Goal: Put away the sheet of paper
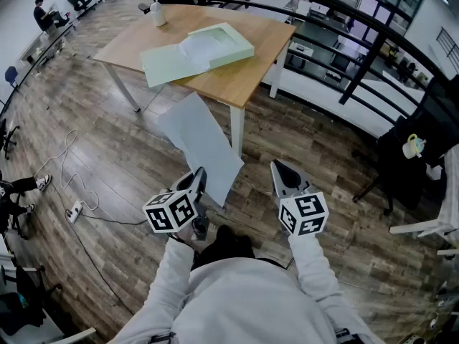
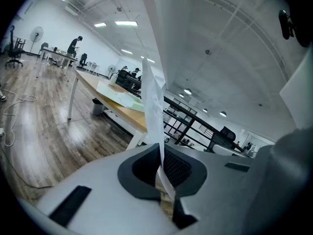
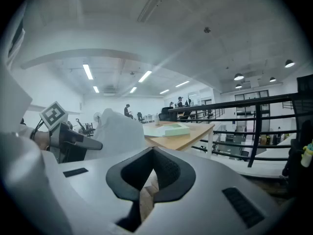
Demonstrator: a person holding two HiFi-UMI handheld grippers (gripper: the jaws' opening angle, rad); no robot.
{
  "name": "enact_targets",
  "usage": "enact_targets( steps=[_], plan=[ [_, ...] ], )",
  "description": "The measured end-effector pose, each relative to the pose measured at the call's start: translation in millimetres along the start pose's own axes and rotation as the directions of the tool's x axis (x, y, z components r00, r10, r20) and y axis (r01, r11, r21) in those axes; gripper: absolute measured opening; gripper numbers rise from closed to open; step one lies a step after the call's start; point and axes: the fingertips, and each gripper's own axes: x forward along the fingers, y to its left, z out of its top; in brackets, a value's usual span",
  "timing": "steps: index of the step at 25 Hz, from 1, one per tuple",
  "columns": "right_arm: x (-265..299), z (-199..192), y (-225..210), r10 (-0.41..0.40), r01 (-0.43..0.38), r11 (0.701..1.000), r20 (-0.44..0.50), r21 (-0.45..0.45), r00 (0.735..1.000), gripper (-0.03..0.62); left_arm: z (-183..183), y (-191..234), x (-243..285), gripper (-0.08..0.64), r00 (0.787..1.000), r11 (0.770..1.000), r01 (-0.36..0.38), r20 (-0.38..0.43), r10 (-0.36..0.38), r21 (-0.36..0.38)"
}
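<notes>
The white paper sheet (image 1: 201, 142) is before the brown wooden table (image 1: 267, 43), and the flat green box (image 1: 224, 46) lies on it.

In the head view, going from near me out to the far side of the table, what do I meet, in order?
Near to far: left gripper, shut on the sheet of paper → wooden table → pale green box → white bottle.

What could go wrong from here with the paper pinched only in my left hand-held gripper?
1. The left hand-held gripper grips the sheet of paper only at one edge. The rest is unsupported and could slip out or crease.
2. The loose far end might catch the table edge before reaching the green box.
</notes>
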Motion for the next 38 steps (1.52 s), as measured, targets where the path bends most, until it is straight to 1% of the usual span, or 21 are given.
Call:
enact_targets(
  steps=[10,16,22,26,30,38],
  plan=[
    [8.2,0.9,-2.6,0.007,-0.007,1.0,-0.004,-0.019,1.0,0.026,6.0,-2.0,4.7,0.017,1.0,1.0,-0.003,0.014,0.003,0.013],
    [9.4,2.7,0.3,0.044,-0.045,0.999,0.024,0.027,0.999,0.026,9.8,-1.3,0.6,0.017,1.0,1.0,-0.016,0.024,0.016,0.021],
    [30.8,6.9,-7.7,0.062,-0.063,0.996,0.031,0.056,0.998,0.026,27.7,11.0,6.6,0.017,0.998,0.999,-0.04,0.044,0.039,0.026],
    [57.5,15.9,-17.1,0.062,-0.064,0.996,0.029,0.057,0.998,0.026,48.0,23.1,22.9,0.017,0.998,0.999,-0.042,0.048,0.04,0.026],
    [94.9,25.1,-28.8,0.059,-0.06,0.997,0.019,0.055,0.998,0.026,71.9,40.5,50.6,0.017,0.998,0.999,-0.032,0.05,0.032,0.018],
    [187.7,49.8,-48.7,0.058,-0.058,0.997,0.002,0.056,0.998,0.026,132.7,83.0,113.5,0.017,0.999,1.0,-0.011,0.046,0.01,0.02]
  ],
)
